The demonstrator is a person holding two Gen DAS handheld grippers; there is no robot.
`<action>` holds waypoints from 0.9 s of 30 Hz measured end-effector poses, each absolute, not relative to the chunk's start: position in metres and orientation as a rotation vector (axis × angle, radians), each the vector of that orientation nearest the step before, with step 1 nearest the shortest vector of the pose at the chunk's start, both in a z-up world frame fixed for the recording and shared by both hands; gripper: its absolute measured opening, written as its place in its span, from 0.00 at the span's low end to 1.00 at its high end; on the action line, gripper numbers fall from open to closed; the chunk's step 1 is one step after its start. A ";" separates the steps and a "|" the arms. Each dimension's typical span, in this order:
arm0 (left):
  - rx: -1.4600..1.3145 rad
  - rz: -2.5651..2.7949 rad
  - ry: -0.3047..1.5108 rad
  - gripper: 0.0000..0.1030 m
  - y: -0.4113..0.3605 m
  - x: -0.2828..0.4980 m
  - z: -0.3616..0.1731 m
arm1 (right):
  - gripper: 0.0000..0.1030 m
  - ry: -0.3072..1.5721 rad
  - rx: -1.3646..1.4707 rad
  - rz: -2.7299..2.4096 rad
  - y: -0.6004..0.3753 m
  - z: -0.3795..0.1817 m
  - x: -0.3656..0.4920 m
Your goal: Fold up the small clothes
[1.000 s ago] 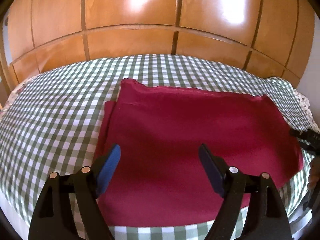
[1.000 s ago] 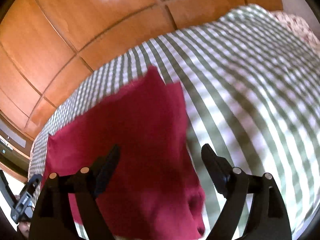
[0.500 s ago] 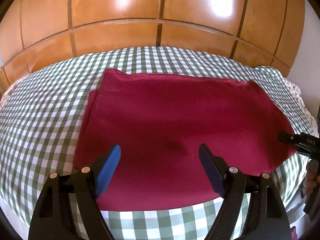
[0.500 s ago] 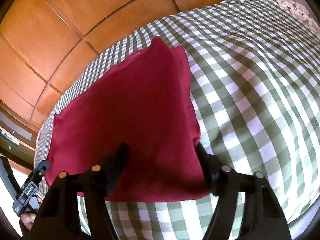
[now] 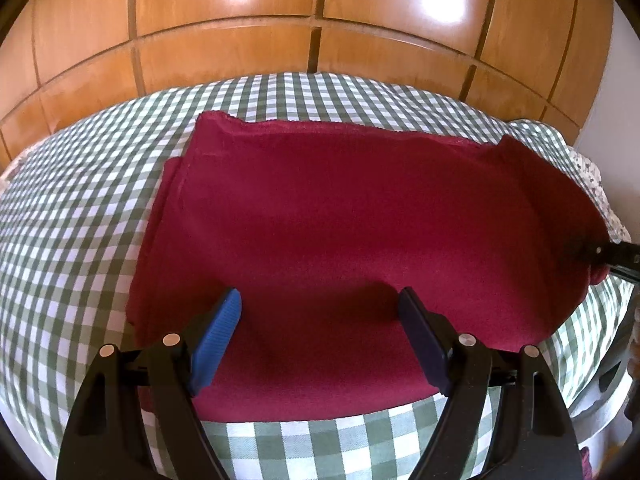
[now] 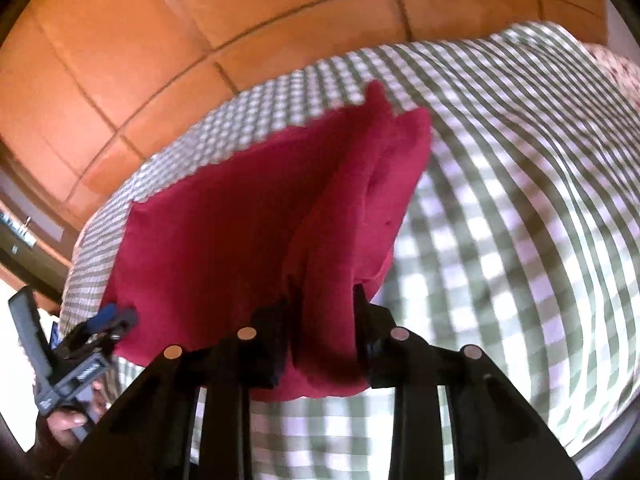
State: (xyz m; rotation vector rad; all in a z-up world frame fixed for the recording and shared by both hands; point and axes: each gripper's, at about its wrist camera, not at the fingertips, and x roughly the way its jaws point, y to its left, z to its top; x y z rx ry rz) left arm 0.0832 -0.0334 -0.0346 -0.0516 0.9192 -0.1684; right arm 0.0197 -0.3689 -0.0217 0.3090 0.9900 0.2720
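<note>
On the green-checked bed, before the wooden panelling, lies the red garment. Both hand-held grippers tilt down toward it. Left hand-held gripper hovers wide open over the garment's near edge, holding nothing. Right hand-held gripper has just been closing and pinches a lifted, bunched corner. Only the right view shows a hand holding the left tool.

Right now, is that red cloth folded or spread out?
Folded once: the cloth shows a second layer's edge at its left side. The right gripper, just closing, pinches its right edge.
</note>
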 end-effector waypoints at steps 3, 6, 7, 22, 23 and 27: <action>-0.060 -0.179 0.923 0.77 -0.033 0.084 -0.035 | 0.24 0.978 0.282 0.316 -0.345 -0.012 0.022; -0.159 -0.273 0.918 0.77 -0.020 0.085 -0.026 | 0.23 0.969 0.240 0.376 -0.315 -0.004 0.023; -0.216 -0.318 0.917 0.77 -0.014 0.086 -0.022 | 0.23 0.968 0.223 0.396 -0.307 -0.004 0.022; -0.447 -0.691 0.943 0.81 -0.023 0.137 0.012 | 0.23 0.895 -0.209 0.502 -0.192 -0.019 0.001; -0.438 -0.702 0.948 0.81 -0.029 0.142 0.014 | 0.23 0.889 -0.221 0.507 -0.188 -0.019 -0.001; -0.389 -0.710 0.989 0.79 -0.045 0.161 0.016 | 0.23 0.842 -0.302 0.501 -0.180 -0.024 -0.008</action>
